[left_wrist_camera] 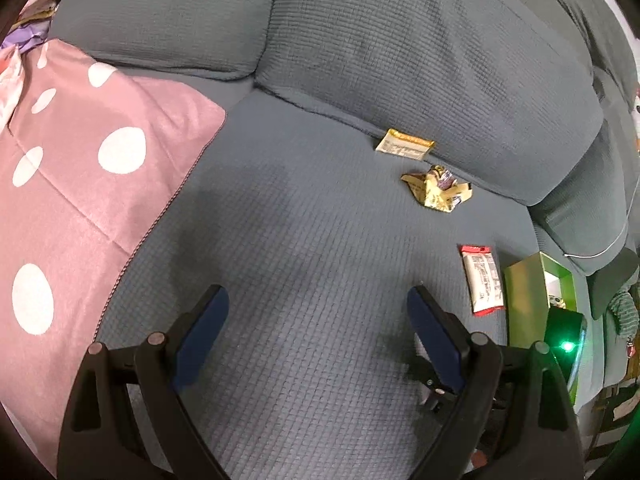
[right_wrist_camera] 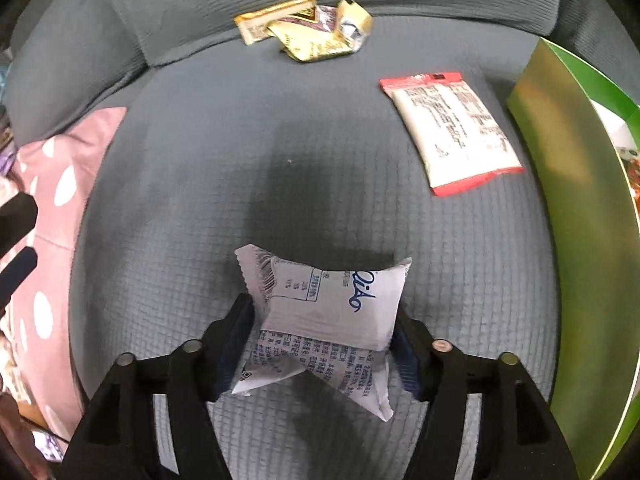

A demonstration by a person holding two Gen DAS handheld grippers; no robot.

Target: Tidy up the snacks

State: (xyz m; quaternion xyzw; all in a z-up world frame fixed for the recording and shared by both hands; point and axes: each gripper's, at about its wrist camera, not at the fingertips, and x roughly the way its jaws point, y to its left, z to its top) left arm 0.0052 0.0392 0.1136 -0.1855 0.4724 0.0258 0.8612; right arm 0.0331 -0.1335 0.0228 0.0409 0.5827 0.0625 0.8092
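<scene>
Grey sofa fabric (left_wrist_camera: pixel 320 260) fills the left view; the left tool (left_wrist_camera: pixel 318 312) gapes, empty. In the right view, a white snack packet (right_wrist_camera: pixel 332 304) sits at six o'clock between the right tool's (right_wrist_camera: pixel 324 326) jaws; whether it is gripped, I cannot tell. Light, crinkly; take its middle.

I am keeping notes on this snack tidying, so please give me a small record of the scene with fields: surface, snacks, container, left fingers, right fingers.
surface: grey sofa seat, with a pink dotted cushion at one side
snacks: white packet; red-edged packet; flat yellow packet; crumpled gold wrapper
container: green box, beside the red-edged packet
left gripper: fingers wide apart, nothing between them
right gripper: white packet between the fingers; whether they press it, I cannot tell
</scene>
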